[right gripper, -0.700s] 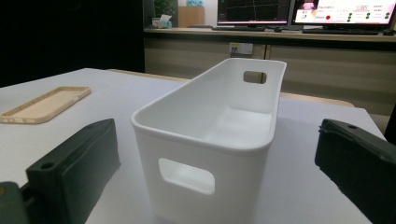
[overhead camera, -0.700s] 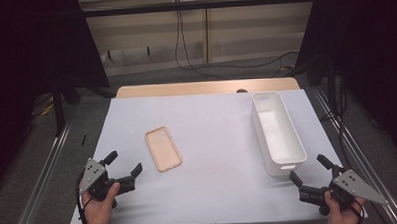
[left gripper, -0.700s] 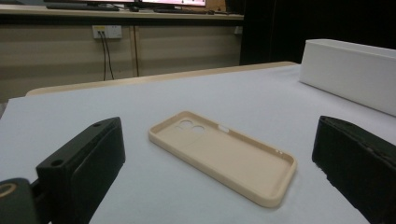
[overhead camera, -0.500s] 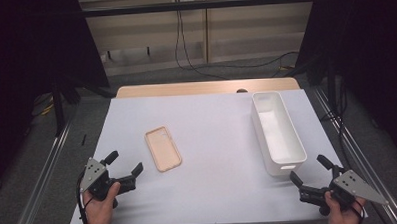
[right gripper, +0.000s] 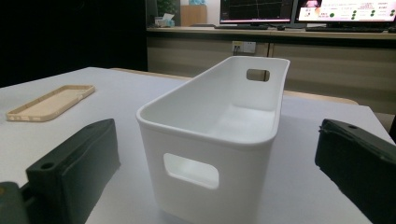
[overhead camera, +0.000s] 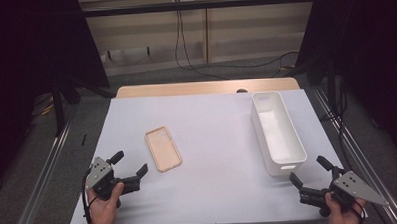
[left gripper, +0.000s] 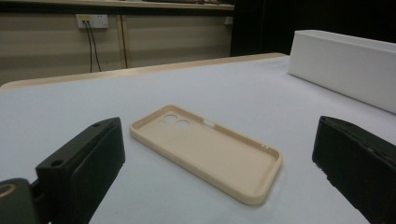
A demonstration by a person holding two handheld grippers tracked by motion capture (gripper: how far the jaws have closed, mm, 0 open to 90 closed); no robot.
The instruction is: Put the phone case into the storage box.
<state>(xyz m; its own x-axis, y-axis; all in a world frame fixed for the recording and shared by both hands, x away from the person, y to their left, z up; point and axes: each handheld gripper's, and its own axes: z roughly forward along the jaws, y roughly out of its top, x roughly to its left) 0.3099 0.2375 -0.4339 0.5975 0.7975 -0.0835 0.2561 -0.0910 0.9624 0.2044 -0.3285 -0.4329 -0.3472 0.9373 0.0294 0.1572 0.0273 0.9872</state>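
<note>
seen from the high view: left gripper (overhead camera: 131, 167) at lower left of the frame, held in a hand (overhead camera: 103, 205), fingers spread wide and released, grasping nothing. points up and right toward a beige phone case (overhead camera: 163, 148) lying flat on the white worktop (overhead camera: 212, 121), left of centre, open side up, near the left gripper's tips but apart from them. right gripper (overhead camera: 309, 174) at lower right of the frame, also held in a hand (overhead camera: 342, 212), fingers likewise spread and released, empty. aimed at the near end of a long white bin (overhead camera: 278, 131) standing upright at right of centre, just beyond the fingertips, not touching.

in the left gripper view: two black fingers (left gripper: 84, 163) at the lower corners, phone case (left gripper: 208, 151) lying between and beyond them at centre, camera cut-outs at its far end, white bin (left gripper: 345, 65) at upper right.

in the right gripper view: black fingers (right gripper: 74, 163) at the lower corners, white bin (right gripper: 219, 135) at centre between them, end-on, empty, handle slot in the near wall. phone case (right gripper: 51, 102) at mid left, well apart from the bin. monitors (right gripper: 303, 9) at the top edge.
</note>
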